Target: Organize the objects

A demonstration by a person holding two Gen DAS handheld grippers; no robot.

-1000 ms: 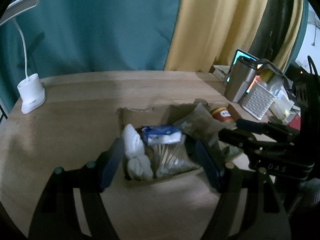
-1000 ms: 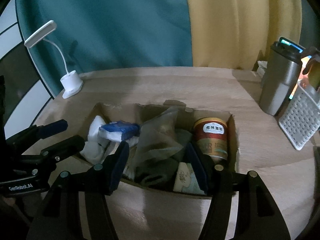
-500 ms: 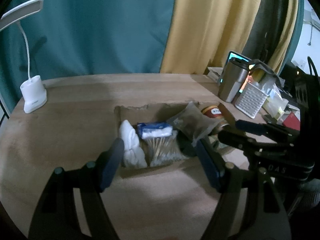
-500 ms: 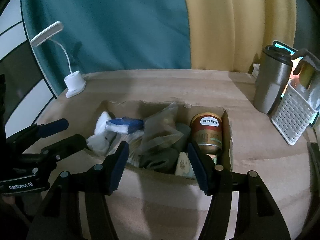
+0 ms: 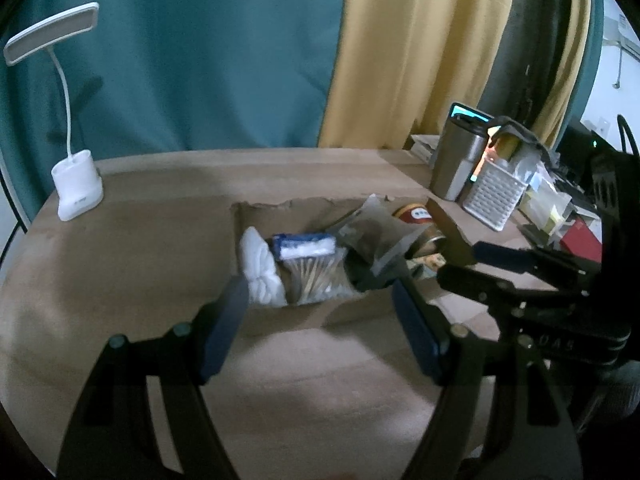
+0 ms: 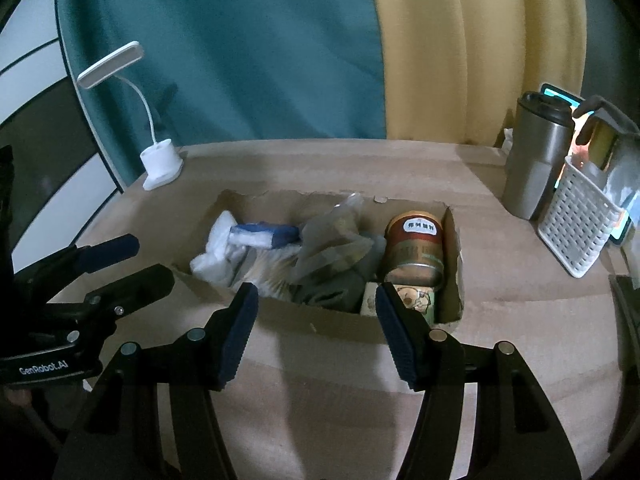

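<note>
Leftmost, a white desk lamp point(image 6: 160, 160) stands on the wooden worktop point(image 6: 320, 168) before a teal curtain point(image 6: 240, 60). Next, the left claw point(image 5: 320, 300) hovers with its jaws apart and nothing between them, just short of the near wall of an open cardboard box point(image 6: 320, 322) lying at the centre of the worktop. Inside the box, from left to right: a white cloth bundle point(image 6: 216, 252), a blue-and-white packet point(image 6: 264, 235) resting over a bag of cotton swabs point(image 5: 316, 276), a crumpled clear bag with dark contents point(image 6: 336, 240), and an upright red-labelled tin point(image 6: 414, 250) against the right wall, with a small printed carton point(image 6: 414, 300) in front of it. The right claw point(image 6: 316, 320), jaws likewise apart and holding nothing, hangs over the near edge of the box. Farther right, well apart from the box, stand a steel tumbler point(image 6: 536, 160) and a white perforated basket point(image 6: 576, 220). A yellow curtain point(image 6: 460, 48) hangs behind.
</note>
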